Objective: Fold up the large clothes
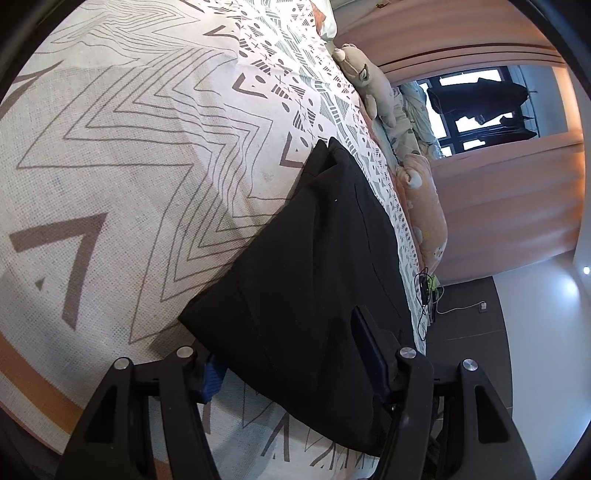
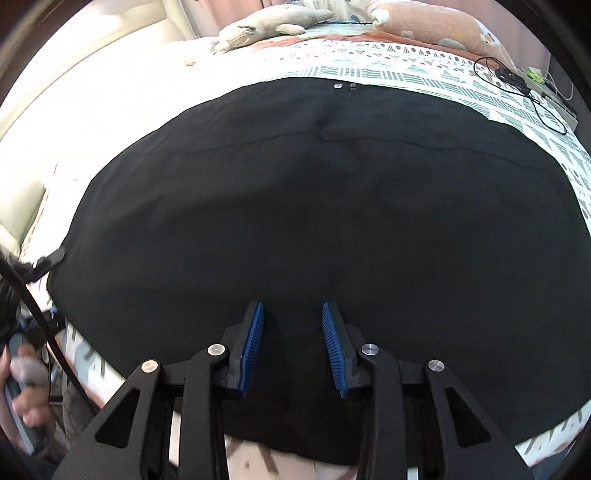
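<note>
A large black garment (image 2: 314,206) lies spread flat on the patterned bedspread (image 2: 424,74), with a small metal button (image 2: 338,86) on its far edge. My right gripper (image 2: 293,306) hovers over the garment's near part; its blue pads (image 2: 255,332) stand apart with only flat cloth beneath the gap. In the left wrist view the same black garment (image 1: 314,258) runs away from me along the bed's side. My left gripper (image 1: 284,336) is at its near end, jaws wide. The cloth's edge covers part of one pad (image 1: 214,373), and the other pad (image 1: 369,343) rests on top.
A plush toy (image 1: 364,77) (image 2: 258,26) and a pink blanket roll (image 1: 424,206) (image 2: 443,26) lie at the bed's far side. Black cables (image 2: 517,79) sit on the bed corner above the dark floor (image 1: 472,332). A hand (image 2: 26,387) shows at the lower left.
</note>
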A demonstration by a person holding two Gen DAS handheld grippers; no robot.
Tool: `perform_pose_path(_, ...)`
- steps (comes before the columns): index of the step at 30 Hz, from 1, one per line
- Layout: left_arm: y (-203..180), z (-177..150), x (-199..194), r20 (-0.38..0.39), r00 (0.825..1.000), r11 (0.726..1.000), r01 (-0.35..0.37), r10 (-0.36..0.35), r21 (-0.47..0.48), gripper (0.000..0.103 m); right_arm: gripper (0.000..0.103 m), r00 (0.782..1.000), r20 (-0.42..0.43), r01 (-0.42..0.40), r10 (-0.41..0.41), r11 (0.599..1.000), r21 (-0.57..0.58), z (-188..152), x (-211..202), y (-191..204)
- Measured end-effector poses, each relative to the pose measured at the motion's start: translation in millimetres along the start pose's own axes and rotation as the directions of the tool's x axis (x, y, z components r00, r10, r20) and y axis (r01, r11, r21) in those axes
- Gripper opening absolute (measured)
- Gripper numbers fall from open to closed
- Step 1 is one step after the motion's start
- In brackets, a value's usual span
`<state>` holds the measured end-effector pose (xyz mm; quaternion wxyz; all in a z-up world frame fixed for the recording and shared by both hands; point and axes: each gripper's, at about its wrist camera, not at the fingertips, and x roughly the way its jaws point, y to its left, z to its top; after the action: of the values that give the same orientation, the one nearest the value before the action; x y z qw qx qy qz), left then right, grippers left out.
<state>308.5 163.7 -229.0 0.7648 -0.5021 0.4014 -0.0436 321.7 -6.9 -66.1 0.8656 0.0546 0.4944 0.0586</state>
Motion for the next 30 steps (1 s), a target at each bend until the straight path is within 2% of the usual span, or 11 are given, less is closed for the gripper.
perform_pose_path(12, -1, -2, 3, 0.009, 0.998, 0.998, -0.068, 0.068, -0.014, 0.051, 0.031, 1.000, 0.011, 0.027, -0.028, 0.998, 0.051, 55, 37, -17)
perform_pose_path(20, -1, -6, 5, 0.018, 0.995, 0.995, -0.094, 0.094, -0.028, 0.048, 0.031, 1.000, 0.010, -0.027, 0.026, 0.994, 0.104, 100, 70, -29)
perform_pose_path(26, -1, -5, 6, 0.013, 0.995, 0.994, -0.099, 0.100, -0.046, 0.046, 0.031, 1.000, 0.002, -0.029, 0.029, 0.994, 0.106, 129, 98, -30)
perform_pose_path(30, -2, -4, 8, 0.014, 0.993, 0.992, -0.116, 0.116, -0.050, 0.045, 0.031, 1.000, -0.008, 0.019, -0.019, 0.995, 0.102, 145, 120, -30)
